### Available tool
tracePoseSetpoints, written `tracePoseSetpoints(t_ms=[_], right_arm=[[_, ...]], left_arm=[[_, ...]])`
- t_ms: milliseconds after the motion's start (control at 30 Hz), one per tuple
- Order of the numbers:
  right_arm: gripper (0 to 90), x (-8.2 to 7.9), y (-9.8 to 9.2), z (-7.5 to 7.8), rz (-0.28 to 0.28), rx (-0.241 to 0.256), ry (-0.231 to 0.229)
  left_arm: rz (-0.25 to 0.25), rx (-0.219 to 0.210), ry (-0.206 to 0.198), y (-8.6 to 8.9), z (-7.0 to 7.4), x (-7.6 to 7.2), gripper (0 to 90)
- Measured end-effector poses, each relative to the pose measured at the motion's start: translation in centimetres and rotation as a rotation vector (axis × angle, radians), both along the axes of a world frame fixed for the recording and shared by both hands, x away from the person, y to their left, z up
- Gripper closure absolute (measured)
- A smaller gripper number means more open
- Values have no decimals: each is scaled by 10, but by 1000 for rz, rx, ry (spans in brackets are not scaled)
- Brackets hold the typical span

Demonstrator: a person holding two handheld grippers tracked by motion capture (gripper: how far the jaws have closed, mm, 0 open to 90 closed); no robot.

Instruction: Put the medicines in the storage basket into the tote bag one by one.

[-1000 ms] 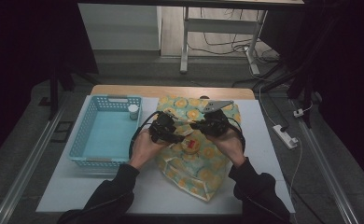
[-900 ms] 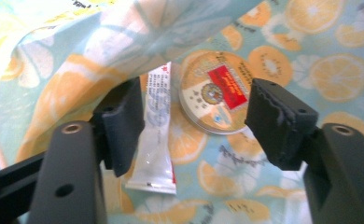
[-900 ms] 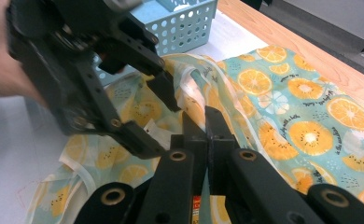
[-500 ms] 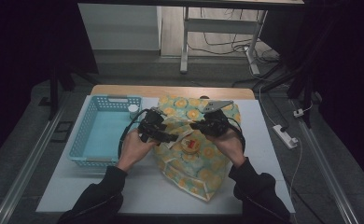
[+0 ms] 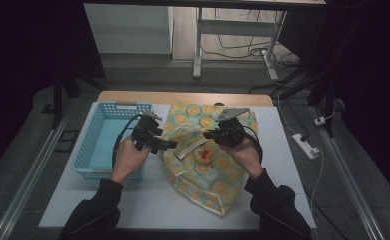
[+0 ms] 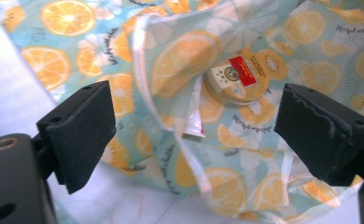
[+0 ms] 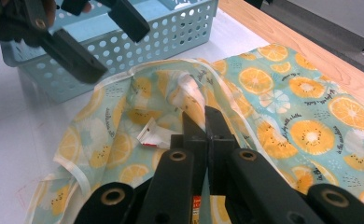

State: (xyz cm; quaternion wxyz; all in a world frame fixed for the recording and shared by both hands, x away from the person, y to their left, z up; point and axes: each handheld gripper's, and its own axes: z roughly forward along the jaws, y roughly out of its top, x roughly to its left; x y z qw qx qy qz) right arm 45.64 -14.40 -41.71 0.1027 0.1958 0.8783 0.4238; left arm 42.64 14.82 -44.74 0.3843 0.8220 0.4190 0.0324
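An orange-print bag [image 5: 218, 187] lies on the white table [image 5: 148, 202] with its mouth toward the basket. Inside the mouth sit a round tin [image 5: 203, 156] with a red label and a white-and-red tube [image 6: 194, 116]. My right gripper [image 5: 207, 134] is shut on the bag's upper rim [image 7: 194, 100] and holds it raised. My left gripper [image 5: 169, 144] hovers at the bag's left edge, jaws wide open and empty. In the left gripper view the tin [image 6: 238, 79] lies between and beyond the jaws. The right gripper view shows the left gripper [image 7: 89, 37] open above the basket side.
A light blue perforated basket [image 5: 90, 170] stands left of the bag, close beside the left hand. A wooden strip [image 5: 183, 97] runs along the table's far edge. Bare table lies in front of the bag. A power strip [image 5: 305, 146] lies on the floor to the right.
My left gripper has drawn back a little to the left, away from the bag's mouth toward the basket. The right gripper has kept its hold on the rim.
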Motion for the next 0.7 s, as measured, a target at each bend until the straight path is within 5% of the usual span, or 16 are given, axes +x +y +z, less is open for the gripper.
tracePoseSetpoints(t_ms=[267, 533, 700], right_arm=[[894, 0, 0, 0, -1, 0, -1], [895, 0, 0, -1, -2, -6, -2], [894, 1, 0, -1, -2, -8, 0]], left_arm=[[25, 3, -35, 24, 0, -1, 43], [83, 73, -68, 49, -2, 3, 26], [123, 70, -78, 64, -4, 8, 25]])
